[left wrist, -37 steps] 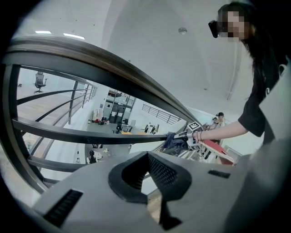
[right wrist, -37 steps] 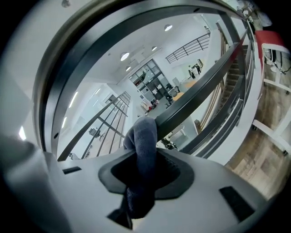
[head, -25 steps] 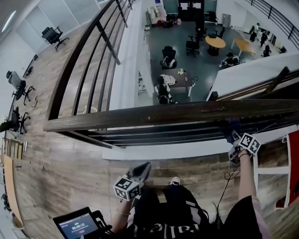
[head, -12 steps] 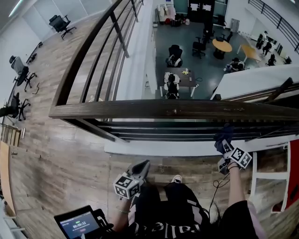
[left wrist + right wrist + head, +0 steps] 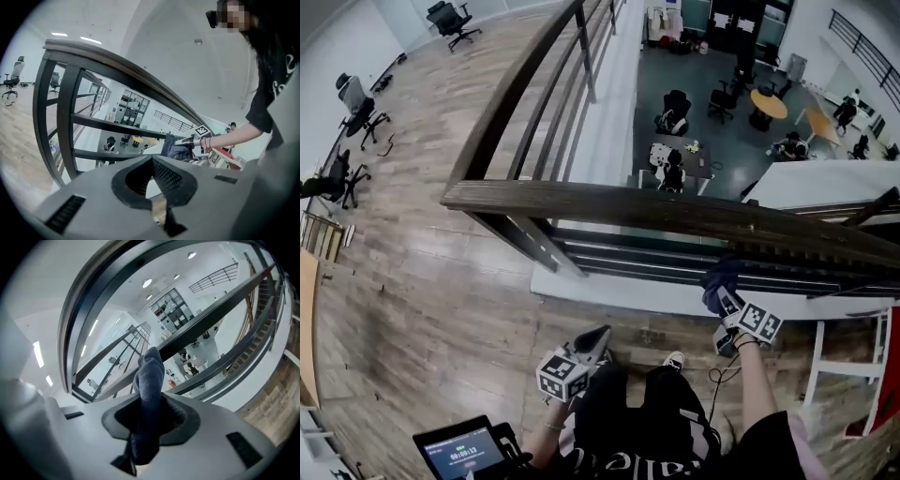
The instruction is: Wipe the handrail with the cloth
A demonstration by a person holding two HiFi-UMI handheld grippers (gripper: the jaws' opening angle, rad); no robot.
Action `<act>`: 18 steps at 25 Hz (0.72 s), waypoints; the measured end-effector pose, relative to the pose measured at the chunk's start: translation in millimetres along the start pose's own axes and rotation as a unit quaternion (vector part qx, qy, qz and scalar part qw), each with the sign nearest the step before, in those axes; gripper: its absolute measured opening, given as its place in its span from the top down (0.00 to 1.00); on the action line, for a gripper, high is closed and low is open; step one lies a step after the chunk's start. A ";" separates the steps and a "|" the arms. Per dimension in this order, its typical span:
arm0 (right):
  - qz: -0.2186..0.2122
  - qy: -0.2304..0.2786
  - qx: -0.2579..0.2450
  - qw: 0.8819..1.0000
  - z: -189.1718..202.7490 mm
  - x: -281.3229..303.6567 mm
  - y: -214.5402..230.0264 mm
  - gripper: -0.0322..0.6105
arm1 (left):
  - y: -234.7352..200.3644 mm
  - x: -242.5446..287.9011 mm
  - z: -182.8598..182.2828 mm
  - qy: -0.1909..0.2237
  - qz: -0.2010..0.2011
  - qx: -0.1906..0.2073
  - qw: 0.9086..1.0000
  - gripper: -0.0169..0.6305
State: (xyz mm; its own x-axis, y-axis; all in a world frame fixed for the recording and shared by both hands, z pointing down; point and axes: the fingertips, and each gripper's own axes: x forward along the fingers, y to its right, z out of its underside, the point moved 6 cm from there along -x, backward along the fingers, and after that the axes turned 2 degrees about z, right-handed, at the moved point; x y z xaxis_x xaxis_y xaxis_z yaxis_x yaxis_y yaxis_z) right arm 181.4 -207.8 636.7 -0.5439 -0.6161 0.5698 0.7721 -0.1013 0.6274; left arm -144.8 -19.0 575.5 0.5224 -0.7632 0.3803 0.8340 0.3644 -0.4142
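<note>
Right gripper view: the right gripper (image 5: pixel 148 423) has its fingers pinched tight on the dark blue cloth (image 5: pixel 150 378). The cloth stands up out of the jaws in a bunched fold, and its tip crosses one of the dark railing bars (image 5: pixel 220 305) in the middle of the frame. I cannot tell whether the fabric touches that bar.

In the head view the right gripper (image 5: pixel 724 302) sits at the lower right, its marker cube toward me. The person's forearm (image 5: pixel 754 384) reaches up from the bottom edge. The cloth (image 5: pixel 719 278) lies just below the brown wooden handrail (image 5: pixel 675 214), over the lower bars, apart from the top rail.

In the left gripper view the left gripper (image 5: pixel 152 160) has its fingers pressed together at the tips with nothing between them. It looks along the handrail (image 5: pixel 117 65), which slopes from upper left down to centre right. There the other gripper (image 5: pixel 194 139) and its cloth (image 5: pixel 172 147) show under the rail.

From the head view, the left gripper (image 5: pixel 596 337) is held low at bottom centre, near the person's body and well apart from the rail, tips pointing up and right. A tablet screen (image 5: pixel 459 453) glows at the bottom left.
</note>
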 end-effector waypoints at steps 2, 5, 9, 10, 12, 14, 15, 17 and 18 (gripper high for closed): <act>-0.022 -0.029 -0.013 0.999 17.6 14.0 -23.0 0.80 | -0.9 -5.8 7.2 -0.005 -0.003 -0.002 1.000 0.97; -0.050 -0.076 -0.038 0.995 57.8 44.4 -62.6 0.80 | -13.3 -20.3 22.6 -0.012 -0.005 -0.008 1.000 0.97; -0.075 -0.139 -0.103 0.982 124.0 113.7 -133.2 0.80 | -66.3 -52.3 32.0 -0.006 -0.014 -0.009 1.000 0.97; -0.081 -0.152 -0.118 0.978 136.2 129.9 -148.1 0.80 | -77.0 -57.9 34.3 -0.005 -0.015 -0.011 1.000 0.97; -0.089 -0.174 -0.137 0.971 155.3 158.8 -171.6 0.80 | -94.1 -65.2 41.7 -0.006 -0.016 -0.016 1.000 0.97; -0.097 -0.189 -0.149 0.966 170.2 185.8 -192.1 0.80 | -110.1 -71.4 46.6 -0.004 -0.021 -0.020 1.000 0.97; -0.102 -0.195 -0.153 0.964 178.0 198.7 -202.2 0.80 | -117.6 -75.8 48.5 -0.002 -0.024 -0.022 0.999 0.97; -0.113 -0.206 -0.159 0.959 194.7 223.1 -221.3 0.80 | -131.7 -85.8 54.5 0.002 -0.033 -0.029 0.999 0.97; -0.117 -0.212 -0.163 0.957 201.9 234.9 -229.3 0.80 | -138.9 -89.9 58.7 0.003 -0.038 -0.031 0.999 0.97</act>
State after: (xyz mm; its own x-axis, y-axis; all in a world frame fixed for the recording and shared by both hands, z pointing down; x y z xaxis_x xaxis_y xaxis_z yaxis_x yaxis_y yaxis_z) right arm -189.8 -171.6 733.8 -0.7454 -0.1823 0.6412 0.6369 -0.4787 0.6044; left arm -297.2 30.3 647.5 0.4559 -0.7914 0.4073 0.8587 0.2707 -0.4352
